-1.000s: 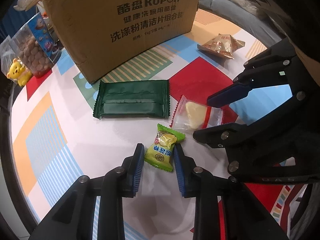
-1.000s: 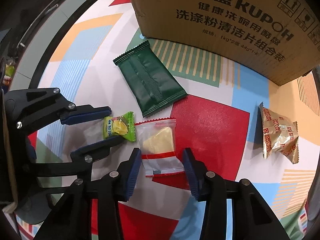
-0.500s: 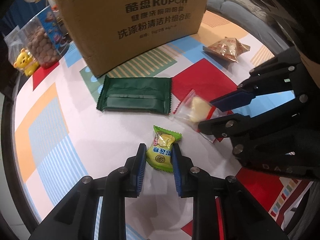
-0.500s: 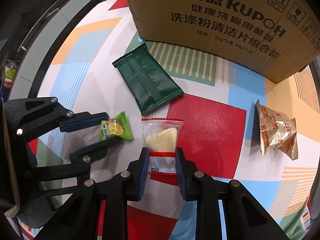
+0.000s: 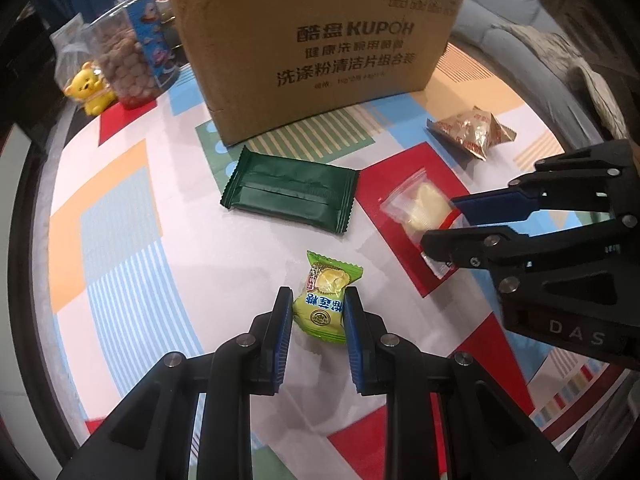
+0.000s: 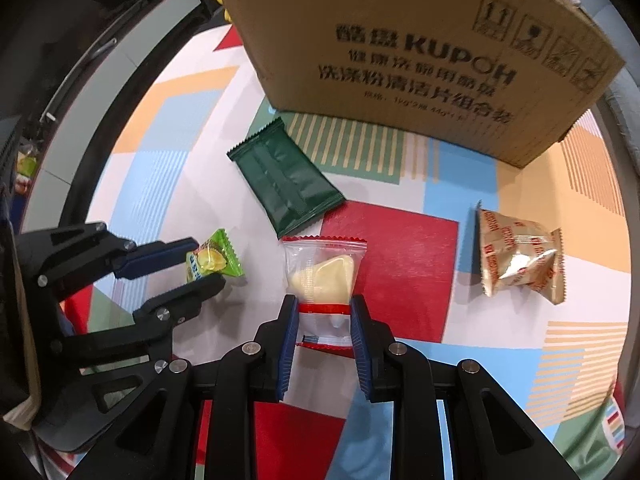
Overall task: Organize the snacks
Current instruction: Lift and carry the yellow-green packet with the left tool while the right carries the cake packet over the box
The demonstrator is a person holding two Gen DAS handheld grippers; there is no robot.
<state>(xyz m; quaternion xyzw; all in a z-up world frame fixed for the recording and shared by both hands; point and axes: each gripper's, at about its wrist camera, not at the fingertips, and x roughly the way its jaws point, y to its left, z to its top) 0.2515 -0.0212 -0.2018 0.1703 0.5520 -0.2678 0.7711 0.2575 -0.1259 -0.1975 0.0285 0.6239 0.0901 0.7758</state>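
Note:
My left gripper [image 5: 316, 314] is shut on a small green-and-yellow candy packet [image 5: 326, 298], which also shows in the right wrist view as the candy packet [image 6: 212, 262] between the left gripper's fingers. My right gripper [image 6: 323, 320] is shut on the lower end of a clear packet with red edges and a pale yellow snack [image 6: 324, 276]; in the left wrist view that clear packet [image 5: 420, 206] sticks out of the right gripper [image 5: 446, 218]. A dark green flat packet [image 5: 290, 196] and a gold crinkled packet [image 5: 470, 134] lie on the patterned cloth.
A large brown cardboard box [image 5: 316, 46] stands at the back of the table [image 5: 120, 240]. Left of it are a clear tub of brown round snacks [image 5: 128, 68] and a yellow bear toy [image 5: 90, 88]. A grey sofa [image 5: 532, 40] lies beyond the right edge.
Both grippers closed onto their packets. The right gripper then rose a little with the clear packet. The left gripper rolled slightly while it kept the candy.

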